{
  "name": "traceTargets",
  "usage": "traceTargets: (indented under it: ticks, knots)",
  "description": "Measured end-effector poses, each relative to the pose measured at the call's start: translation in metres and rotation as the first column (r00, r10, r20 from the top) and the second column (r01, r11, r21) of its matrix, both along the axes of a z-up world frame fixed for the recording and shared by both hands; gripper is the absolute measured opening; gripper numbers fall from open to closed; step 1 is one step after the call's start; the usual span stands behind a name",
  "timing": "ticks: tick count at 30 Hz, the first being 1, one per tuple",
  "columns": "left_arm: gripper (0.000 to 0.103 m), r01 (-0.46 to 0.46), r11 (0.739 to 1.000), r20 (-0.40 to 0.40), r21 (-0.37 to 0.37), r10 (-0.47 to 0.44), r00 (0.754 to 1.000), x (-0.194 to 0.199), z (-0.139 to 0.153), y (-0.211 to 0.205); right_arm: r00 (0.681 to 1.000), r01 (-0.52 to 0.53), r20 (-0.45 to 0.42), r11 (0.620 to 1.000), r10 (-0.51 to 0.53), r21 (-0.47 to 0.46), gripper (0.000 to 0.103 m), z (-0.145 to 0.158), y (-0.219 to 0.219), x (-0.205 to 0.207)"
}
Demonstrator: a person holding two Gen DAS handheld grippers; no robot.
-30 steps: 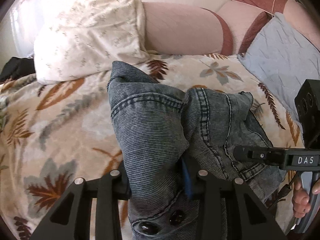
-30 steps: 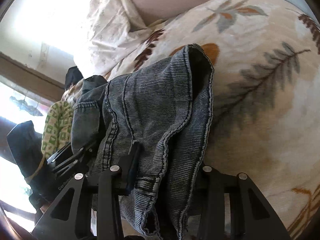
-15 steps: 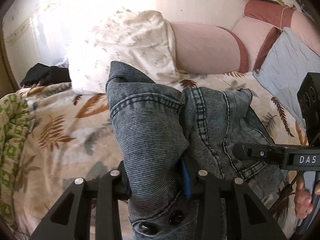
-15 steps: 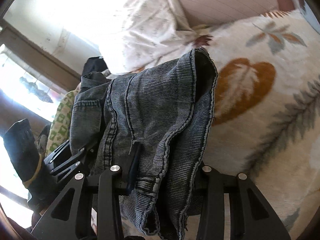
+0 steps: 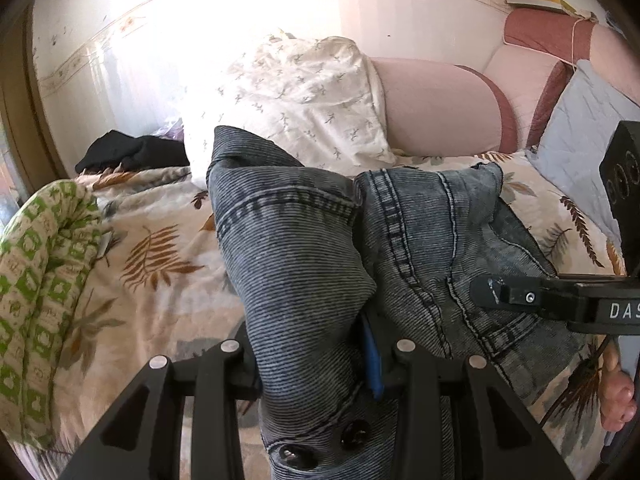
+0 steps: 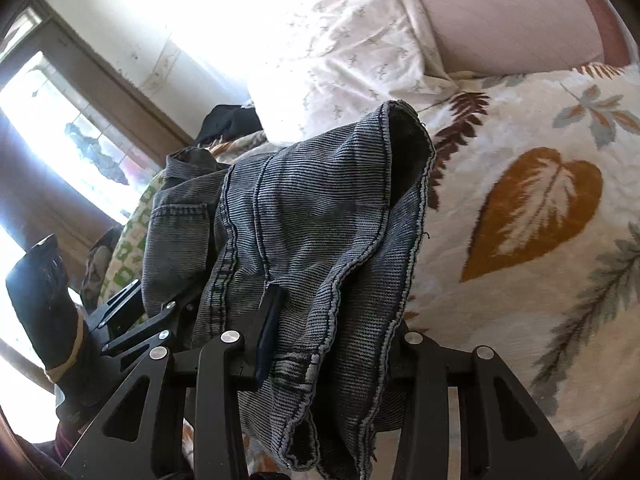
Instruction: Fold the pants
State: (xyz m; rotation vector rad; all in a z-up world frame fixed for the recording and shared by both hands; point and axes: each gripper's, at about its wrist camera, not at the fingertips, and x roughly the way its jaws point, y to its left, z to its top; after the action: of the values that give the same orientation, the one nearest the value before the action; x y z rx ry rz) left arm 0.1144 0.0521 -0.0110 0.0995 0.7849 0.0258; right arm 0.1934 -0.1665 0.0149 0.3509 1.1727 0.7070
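Observation:
The grey-blue denim pants [image 5: 304,248] hang bunched between both grippers above the bed. My left gripper [image 5: 316,364] is shut on the waistband end, where two metal buttons show. My right gripper [image 6: 324,344] is shut on another bunch of the same pants [image 6: 320,216], whose hem edge folds over its fingers. The right gripper also shows in the left wrist view [image 5: 520,300], at the right, against the denim. The left gripper shows in the right wrist view [image 6: 136,320], at the lower left.
The bed has a cream leaf-print blanket [image 5: 152,256]. A white floral pillow [image 5: 296,100], a pink bolster [image 5: 436,108] and a grey-blue cushion [image 5: 580,128] lie at the head. A green patterned cloth [image 5: 36,280] lies at the left edge, a black garment [image 5: 132,152] behind it.
Both grippers have risen with the pants held in them. The bed now lies farther below and more of the wall and window shows.

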Motion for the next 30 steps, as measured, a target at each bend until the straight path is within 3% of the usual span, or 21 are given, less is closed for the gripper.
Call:
traceTargets:
  ticks: [8,15,30]
  knots:
    - [0.039,-0.019,1.0,-0.017,-0.012,0.019,1.0,-0.003,-0.007,0.011,0.999,-0.024,0.021,0.998,0.025,-0.05,0.038,-0.005,0.018,-0.012]
    - [0.039,-0.019,1.0,-0.001,-0.02,0.019,1.0,0.0,-0.008,0.019,0.997,-0.007,0.076,0.999,0.011,-0.047,0.038,-0.005,0.023,-0.016]
    - [0.039,-0.032,0.999,0.017,-0.019,0.032,0.999,0.026,-0.024,0.019,0.995,0.062,0.081,0.998,-0.059,-0.026,0.038,-0.026,0.024,-0.006]
